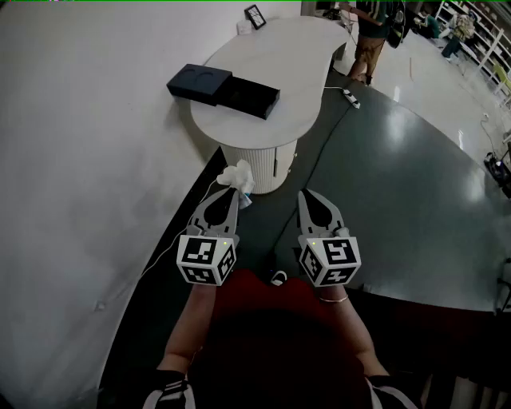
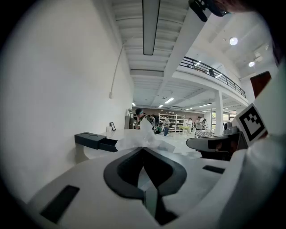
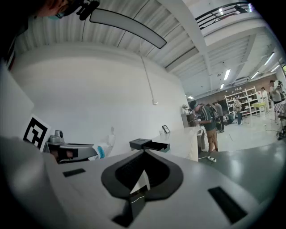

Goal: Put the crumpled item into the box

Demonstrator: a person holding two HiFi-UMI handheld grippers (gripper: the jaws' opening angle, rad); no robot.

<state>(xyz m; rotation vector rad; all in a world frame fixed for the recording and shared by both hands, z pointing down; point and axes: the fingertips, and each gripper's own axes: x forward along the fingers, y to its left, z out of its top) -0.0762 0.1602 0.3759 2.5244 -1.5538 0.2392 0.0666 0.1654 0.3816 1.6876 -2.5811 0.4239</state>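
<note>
The crumpled white item sticks out from the tips of my left gripper, which is shut on it, held in the air short of the white table. In the left gripper view the crumpled item bulges just past the closed jaws. The black box lies on the table's left part with its drawer pulled out to the right; the same box is visible ahead in both gripper views. My right gripper hovers beside the left one, shut and holding nothing.
The table stands against a white wall on a ribbed white pedestal. A small picture frame stands at its far end. A person stands beyond the table. A power strip and cable lie on the dark floor.
</note>
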